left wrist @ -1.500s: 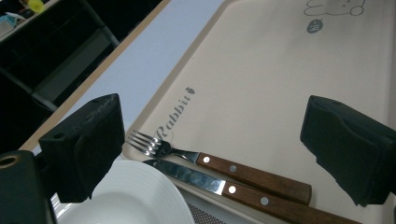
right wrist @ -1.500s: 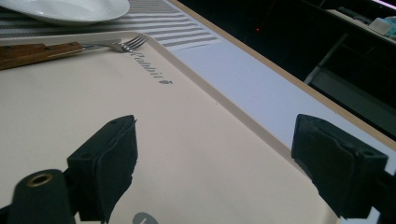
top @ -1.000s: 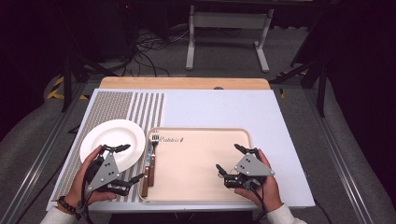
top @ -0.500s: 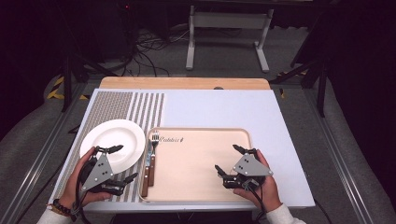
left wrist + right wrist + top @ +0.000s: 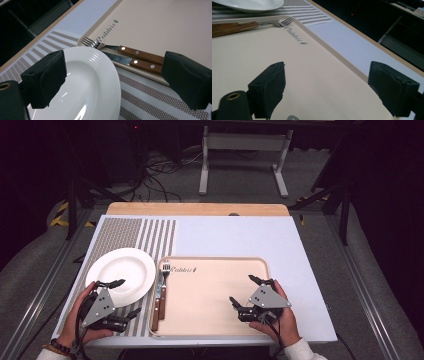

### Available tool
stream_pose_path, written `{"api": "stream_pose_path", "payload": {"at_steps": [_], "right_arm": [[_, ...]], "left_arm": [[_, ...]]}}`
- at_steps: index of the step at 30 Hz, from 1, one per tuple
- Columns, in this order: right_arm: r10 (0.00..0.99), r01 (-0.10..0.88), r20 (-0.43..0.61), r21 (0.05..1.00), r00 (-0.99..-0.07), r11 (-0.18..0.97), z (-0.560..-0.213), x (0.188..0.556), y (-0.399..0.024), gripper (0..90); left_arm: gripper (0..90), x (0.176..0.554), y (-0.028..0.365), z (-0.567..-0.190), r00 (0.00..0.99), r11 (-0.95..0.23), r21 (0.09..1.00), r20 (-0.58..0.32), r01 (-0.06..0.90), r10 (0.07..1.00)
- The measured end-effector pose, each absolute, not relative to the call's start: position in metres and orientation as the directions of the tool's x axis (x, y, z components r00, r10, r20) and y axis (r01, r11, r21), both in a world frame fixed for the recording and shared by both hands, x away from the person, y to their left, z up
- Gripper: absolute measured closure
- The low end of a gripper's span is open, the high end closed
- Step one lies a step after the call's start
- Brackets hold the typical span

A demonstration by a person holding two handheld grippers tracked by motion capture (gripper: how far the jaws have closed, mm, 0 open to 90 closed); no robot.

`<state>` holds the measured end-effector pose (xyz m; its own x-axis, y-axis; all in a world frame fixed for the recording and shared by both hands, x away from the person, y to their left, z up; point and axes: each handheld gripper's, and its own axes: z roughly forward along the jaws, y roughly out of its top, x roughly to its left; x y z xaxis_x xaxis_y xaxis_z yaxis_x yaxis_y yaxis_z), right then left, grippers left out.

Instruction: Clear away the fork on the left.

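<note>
From the high view, the beige tray (image 5: pixel 215 295) is our landmark: the white plate (image 5: pixel 121 272) sits just off its left edge on the striped mat (image 5: pixel 145 237), and the fork (image 5: pixel 165 282) and knife (image 5: pixel 157 297) lie side by side along the tray's left rim. The left gripper (image 5: pixel 122 297) hovers at the plate's near edge, jaws spread wide, holding nothing. The right gripper (image 5: pixel 241 291) hangs over the tray's right half, jaws wide apart too, empty. In the left gripper view, the plate (image 5: pixel 92 85) lies between the open jaws, the wooden-handled cutlery (image 5: pixel 140 57) beyond it on the tray. In the right gripper view, bare tray (image 5: pixel 319 75) lies between the spread jaws, with the fork (image 5: pixel 262 24) at the far left rim.
</note>
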<state>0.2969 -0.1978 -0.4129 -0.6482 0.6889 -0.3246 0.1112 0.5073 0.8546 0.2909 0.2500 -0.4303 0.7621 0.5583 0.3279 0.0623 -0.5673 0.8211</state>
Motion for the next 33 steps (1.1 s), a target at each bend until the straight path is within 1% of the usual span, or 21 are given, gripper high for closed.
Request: {"api": "stream_pose_path", "payload": {"at_steps": [8, 13, 17, 19, 21, 22, 24, 25, 29, 33], "right_arm": [[0.686, 0.116, -0.319, 0.854, -0.654, 0.508, -0.414, 0.298, -0.197, 15.5], [0.687, 0.118, -0.314, 0.856, -0.655, 0.504, -0.414, 0.301, -0.197, 15.5], [0.682, 0.119, -0.306, 0.858, -0.664, 0.5, -0.415, 0.303, -0.197, 15.5], [0.681, 0.121, -0.303, 0.858, -0.666, 0.499, -0.415, 0.304, -0.197, 15.5], [0.681, 0.122, -0.303, 0.857, -0.667, 0.501, -0.416, 0.305, -0.197, 15.5], [0.68, 0.123, -0.303, 0.857, -0.668, 0.501, -0.416, 0.305, -0.197, 15.6], [0.68, 0.124, -0.302, 0.856, -0.668, 0.502, -0.416, 0.305, -0.196, 15.6], [0.681, 0.123, -0.302, 0.857, -0.667, 0.501, -0.416, 0.306, -0.196, 15.6], [0.681, 0.123, -0.3, 0.858, -0.668, 0.499, -0.416, 0.306, -0.195, 15.6], [0.677, 0.115, -0.305, 0.858, -0.67, 0.5, -0.415, 0.308, -0.193, 15.6]], "left_arm": [[7.5, 0.288, 0.262, -0.438, 0.742, -0.569, 0.816, 0.317, 0.104, 0.59], [7.7, 0.289, 0.271, -0.444, 0.736, -0.547, 0.824, 0.276, 0.151, 0.619], [9.9, 0.29, 0.281, -0.451, 0.716, -0.526, 0.828, 0.246, 0.195, 0.654], [12.1, 0.289, 0.284, -0.453, 0.706, -0.531, 0.823, 0.255, 0.201, 0.661], [12.3, 0.288, 0.285, -0.454, 0.705, -0.532, 0.821, 0.252, 0.207, 0.663], [12.4, 0.288, 0.286, -0.455, 0.704, -0.548, 0.81, 0.264, 0.209, 0.659], [12.4, 0.287, 0.286, -0.456, 0.702, -0.553, 0.806, 0.269, 0.21, 0.659], [12.3, 0.287, 0.286, -0.457, 0.701, -0.569, 0.796, 0.284, 0.208, 0.654], [11.3, 0.287, 0.288, -0.46, 0.698, -0.566, 0.794, 0.278, 0.22, 0.661], [10.8, 0.286, 0.289, -0.461, 0.677, -0.59, 0.779, 0.317, 0.214, 0.664]]}}
